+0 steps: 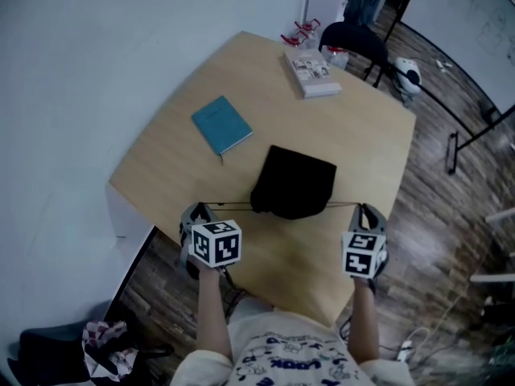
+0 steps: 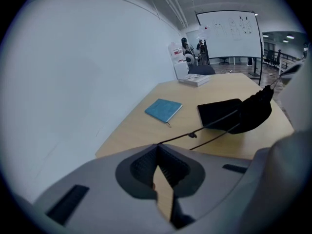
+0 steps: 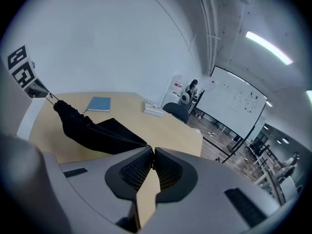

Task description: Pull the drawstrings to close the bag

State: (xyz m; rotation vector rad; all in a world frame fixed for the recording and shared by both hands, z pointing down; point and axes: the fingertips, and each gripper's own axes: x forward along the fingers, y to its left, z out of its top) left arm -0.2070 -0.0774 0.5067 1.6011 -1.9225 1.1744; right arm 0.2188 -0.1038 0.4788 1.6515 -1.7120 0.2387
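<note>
Lying on the wooden table (image 1: 346, 135), the black bag (image 1: 294, 182) is seen with its mouth gathered on the side toward the person. A cord is stretched taut from the bag to each side. The left drawstring (image 2: 214, 124) is pinched at the tips of the left gripper (image 2: 157, 147), whose jaws are pressed together on it. The right drawstring (image 1: 344, 206) is clamped by the right gripper (image 3: 151, 151), with its jaws closed on the cord.

Both cords are shown in one line only in the head view. A small knot (image 2: 192, 135) on the left drawstring is made out only in the left gripper view. Beyond the bag to its left a blue notebook (image 1: 221, 125) is laid flat, and farther beyond the bag a pale book (image 1: 311, 72). A whiteboard (image 3: 239, 106), missing from the head view, is shown well behind the bag.
</note>
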